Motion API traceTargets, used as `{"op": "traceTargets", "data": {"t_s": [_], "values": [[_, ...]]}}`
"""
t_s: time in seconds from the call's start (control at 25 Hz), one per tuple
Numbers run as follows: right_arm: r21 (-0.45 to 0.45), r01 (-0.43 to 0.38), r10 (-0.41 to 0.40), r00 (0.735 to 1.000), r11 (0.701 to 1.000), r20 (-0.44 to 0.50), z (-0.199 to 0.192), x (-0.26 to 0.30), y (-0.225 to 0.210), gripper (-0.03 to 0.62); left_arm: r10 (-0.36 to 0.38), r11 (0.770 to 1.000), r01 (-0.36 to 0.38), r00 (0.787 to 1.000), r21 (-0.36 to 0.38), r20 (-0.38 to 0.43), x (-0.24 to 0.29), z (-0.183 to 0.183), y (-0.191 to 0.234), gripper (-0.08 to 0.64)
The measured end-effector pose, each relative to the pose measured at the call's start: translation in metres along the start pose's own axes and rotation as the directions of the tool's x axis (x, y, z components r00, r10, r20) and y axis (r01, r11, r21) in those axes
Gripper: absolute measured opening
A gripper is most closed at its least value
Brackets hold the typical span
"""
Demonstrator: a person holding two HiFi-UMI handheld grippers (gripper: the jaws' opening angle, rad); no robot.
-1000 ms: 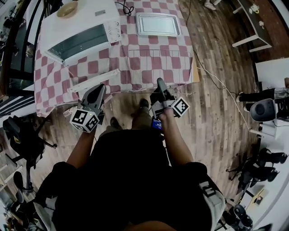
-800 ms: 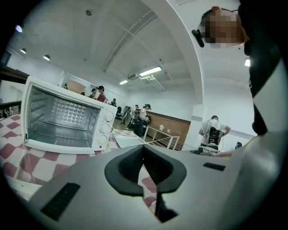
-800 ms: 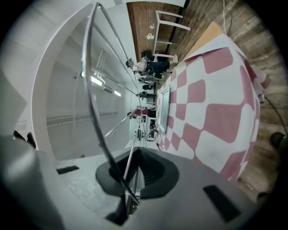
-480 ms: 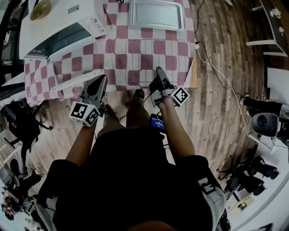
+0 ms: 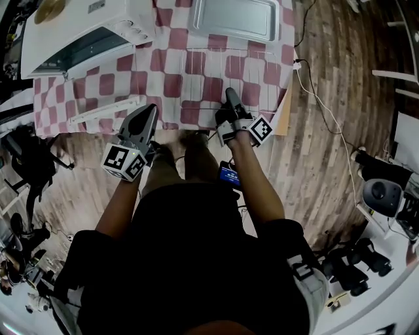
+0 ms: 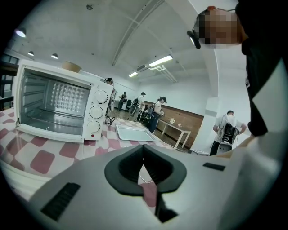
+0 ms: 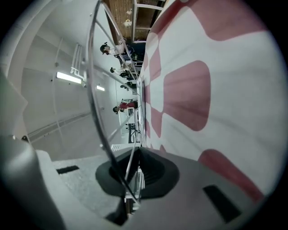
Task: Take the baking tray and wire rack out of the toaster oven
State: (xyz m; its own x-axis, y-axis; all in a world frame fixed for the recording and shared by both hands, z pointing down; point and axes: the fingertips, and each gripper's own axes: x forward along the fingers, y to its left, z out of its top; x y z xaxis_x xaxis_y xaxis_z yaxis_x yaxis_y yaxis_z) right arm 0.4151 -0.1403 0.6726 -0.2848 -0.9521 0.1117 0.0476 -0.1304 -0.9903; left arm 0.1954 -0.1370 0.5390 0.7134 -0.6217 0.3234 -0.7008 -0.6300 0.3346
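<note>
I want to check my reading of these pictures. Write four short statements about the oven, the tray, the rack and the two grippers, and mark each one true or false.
1. The flat silver baking tray lies on the red-and-white checked tablecloth, outside the white toaster oven. True.
2. The right gripper is closed on the thin metal wire rack. True.
3. The left gripper holds the baking tray. False: its jaws are together with nothing between them, and the tray lies apart from it on the cloth.
4. The glass door of the toaster oven is shut. False: it is folded down and open.
</note>
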Motion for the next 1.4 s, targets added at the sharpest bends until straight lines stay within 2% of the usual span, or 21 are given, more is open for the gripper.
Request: {"op": "traceTargets", "data": {"t_s": [0.48, 0.76, 0.84, 0.92, 1.04, 1.2, 1.4], "values": [[0.023, 0.071, -0.071, 0.997, 0.997, 0.0, 0.008, 0.021, -0.011, 0.005, 0.031, 0.999, -0.031, 1.0, -0.022, -0.001, 0.004, 0.002, 0.004, -0.009], [-0.051, 0.179, -0.18, 0.984, 0.983, -0.008, 0.003, 0.025, -0.014, 0.006, 0.035, 0.998, -0.035, 0.999, -0.046, 0.01, -0.002, 0.001, 0.007, -0.009], [-0.071, 0.219, -0.221, 0.975, 0.973, -0.018, 0.002, 0.025, -0.016, 0.029, 0.034, 0.998, -0.033, 0.999, -0.055, 0.015, -0.002, 0.002, 0.007, -0.009], [-0.085, 0.276, -0.279, 0.96, 0.957, -0.018, 0.002, 0.023, -0.019, 0.082, 0.03, 0.998, -0.029, 0.999, -0.062, 0.024, -0.003, 0.003, 0.007, -0.009], [-0.07, 0.343, -0.345, 0.939, 0.937, -0.016, 0.001, 0.017, -0.021, 0.137, 0.02, 0.997, -0.018, 0.999, -0.069, 0.038, -0.004, 0.004, 0.005, -0.009], [-0.055, 0.401, -0.402, 0.915, 0.914, -0.015, -0.005, 0.007, -0.023, 0.16, 0.012, 0.996, -0.008, 0.999, -0.084, 0.052, -0.008, 0.005, 0.005, -0.009], [-0.022, 0.437, -0.437, 0.899, 0.899, -0.008, -0.018, -0.015, -0.027, 0.16, 0.002, 0.996, 0.004, 0.998, -0.094, 0.067, -0.016, 0.004, 0.006, -0.009]]}}
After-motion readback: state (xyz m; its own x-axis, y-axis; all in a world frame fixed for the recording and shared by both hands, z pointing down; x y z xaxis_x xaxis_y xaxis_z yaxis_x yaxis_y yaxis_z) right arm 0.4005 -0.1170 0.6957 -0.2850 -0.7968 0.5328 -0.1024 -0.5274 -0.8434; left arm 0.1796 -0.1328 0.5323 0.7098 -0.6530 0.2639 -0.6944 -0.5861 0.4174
